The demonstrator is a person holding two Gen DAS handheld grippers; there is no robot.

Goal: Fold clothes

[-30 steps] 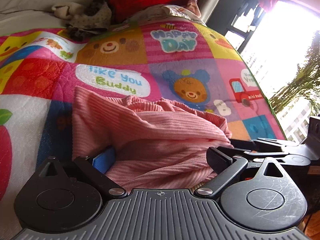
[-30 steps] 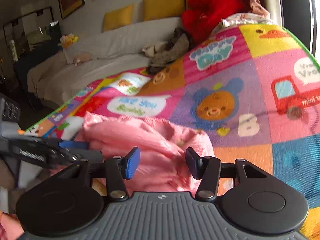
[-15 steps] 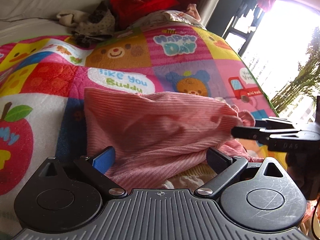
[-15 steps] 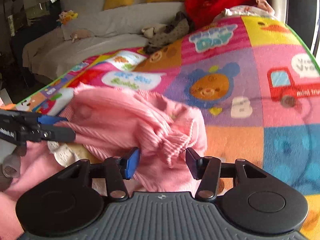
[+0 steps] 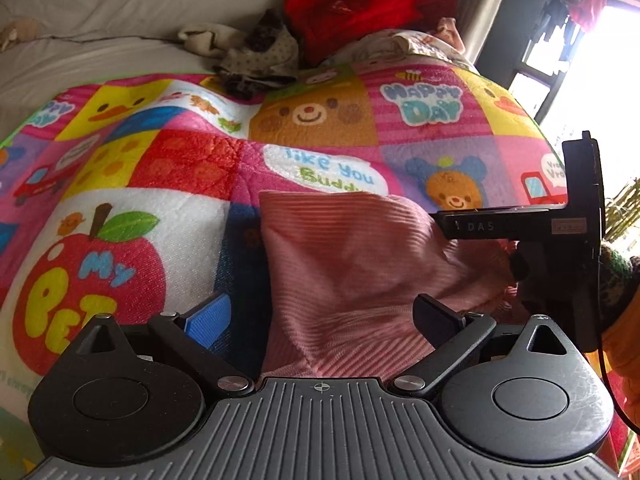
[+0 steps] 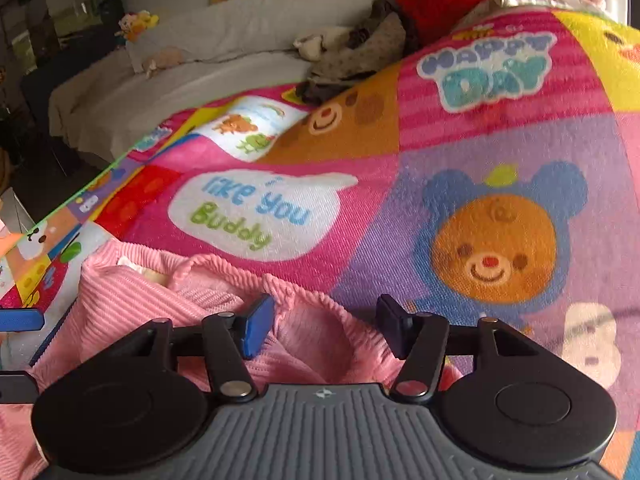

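While the pink ribbed garment (image 5: 352, 264) is lying bunched and creased on the colourful patchwork blanket (image 5: 328, 120), just below the "I like you Buddy" bubble, its gathered cuff edge is rising in soft folds. The left gripper (image 5: 320, 316) is standing wide open around the cloth, pads not pressing. The right gripper (image 6: 324, 328) is opening its jaws, with the cuff sitting loose between them.

Daylight floods in from the window (image 5: 612, 40), blown out to white glare above and right of the patchwork blanket (image 5: 320, 128). The blanket is bright and sharp in both views; fisheye bending curves its edges, and the room left of it sits dim.
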